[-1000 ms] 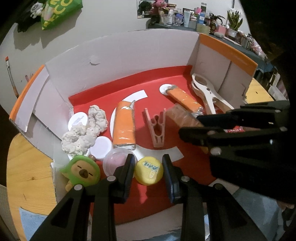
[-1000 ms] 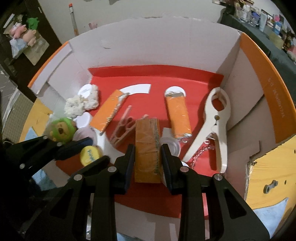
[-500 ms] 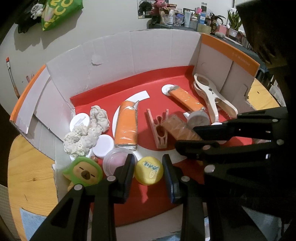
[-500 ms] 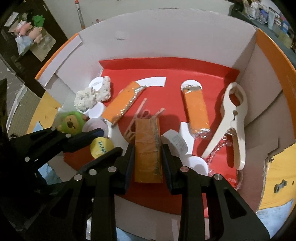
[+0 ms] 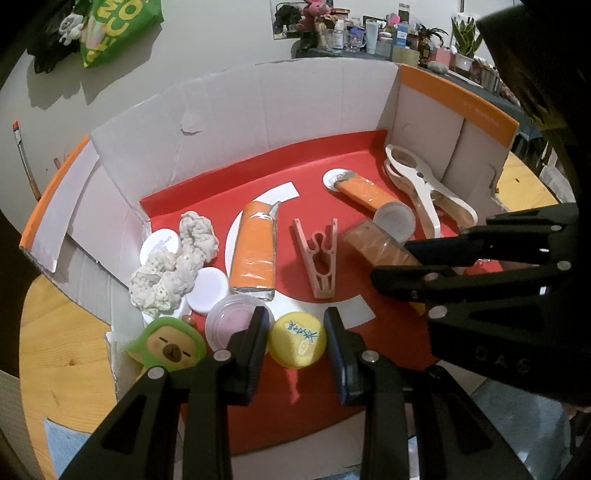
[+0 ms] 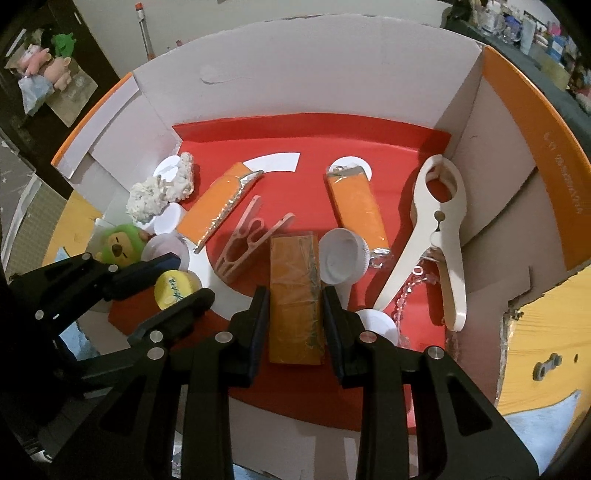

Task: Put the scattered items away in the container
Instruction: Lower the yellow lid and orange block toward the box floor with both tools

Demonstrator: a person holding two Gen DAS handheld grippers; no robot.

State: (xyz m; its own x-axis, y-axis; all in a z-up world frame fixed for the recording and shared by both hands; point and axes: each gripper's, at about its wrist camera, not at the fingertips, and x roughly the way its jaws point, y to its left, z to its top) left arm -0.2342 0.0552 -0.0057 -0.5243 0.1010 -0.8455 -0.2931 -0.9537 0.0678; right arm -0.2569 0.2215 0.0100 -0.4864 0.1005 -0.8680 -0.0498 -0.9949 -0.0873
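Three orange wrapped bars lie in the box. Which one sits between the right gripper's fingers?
The darker, brownish-orange bar, lying between the right gripper's fingers. The two brighter orange bars with foil ends lie farther back, untouched.

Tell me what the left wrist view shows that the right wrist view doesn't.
Left wrist only: a cluttered shelf behind the box and a green bag on the wall.
Right wrist only: a clear bead string beside the white clip, and plush toys off to the side.
Both: the yellow lid between the left gripper fingers, and the brown packet between the right gripper fingers.
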